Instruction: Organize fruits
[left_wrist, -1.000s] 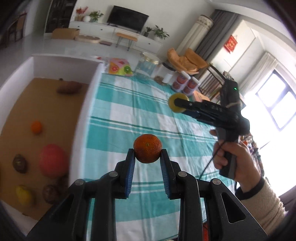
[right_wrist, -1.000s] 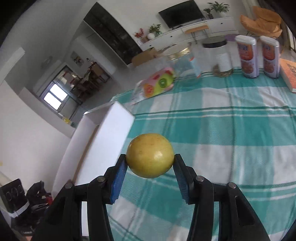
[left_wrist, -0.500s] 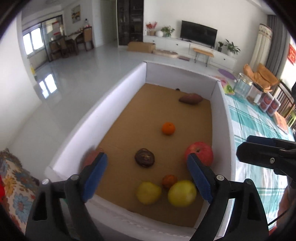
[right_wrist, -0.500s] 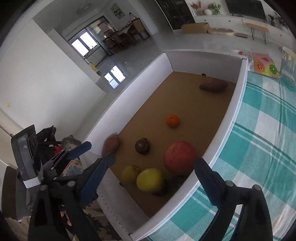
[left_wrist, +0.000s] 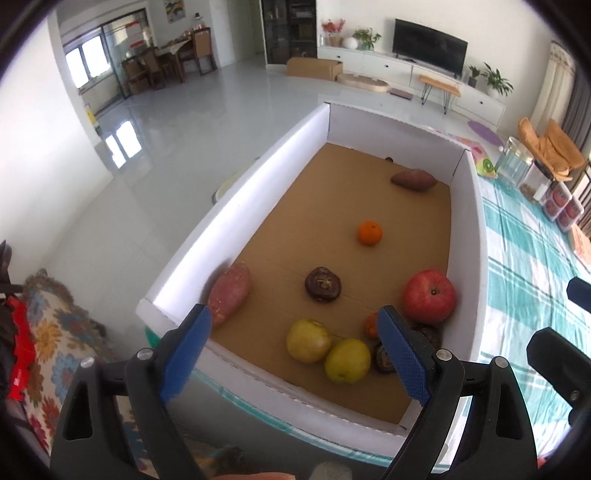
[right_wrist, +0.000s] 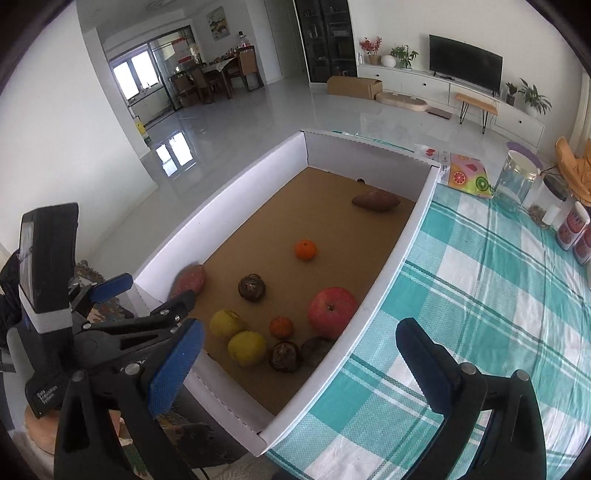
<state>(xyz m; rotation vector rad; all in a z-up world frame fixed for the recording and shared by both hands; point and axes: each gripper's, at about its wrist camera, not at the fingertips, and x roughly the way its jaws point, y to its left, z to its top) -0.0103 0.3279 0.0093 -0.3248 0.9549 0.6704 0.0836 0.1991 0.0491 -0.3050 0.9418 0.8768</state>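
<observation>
My left tongs stand wide apart with nothing between the blue pads, poised over the near end of the white cardboard box. My right tongs are likewise spread and empty, over the box's near right corner; in the left view only dark fragments of them show at the right edge.

Hidden or unclear: my left pad covers part of the small orange fruit and part of the two dark, wrinkled round items in the near right corner; I cannot identify those. A tiny dark speck by the far wall is too small to name. The box's near wall conceals the floor just behind it.

Contents, all on the flat brown corrugated floor of the box: two smooth yellow-green round fruits touching each other near the front; a glossy red apple, stem up, close to the right wall; a second small orange alone mid-box; a dark brown ridged round item near the centre; one reddish sweet potato leaning against the left wall, another, browner, near the far right corner.

The box sits on a surface covered by a teal-and-white checked woven cloth. A clear glass jar and a bright fruit-printed packet stand beyond the box.
</observation>
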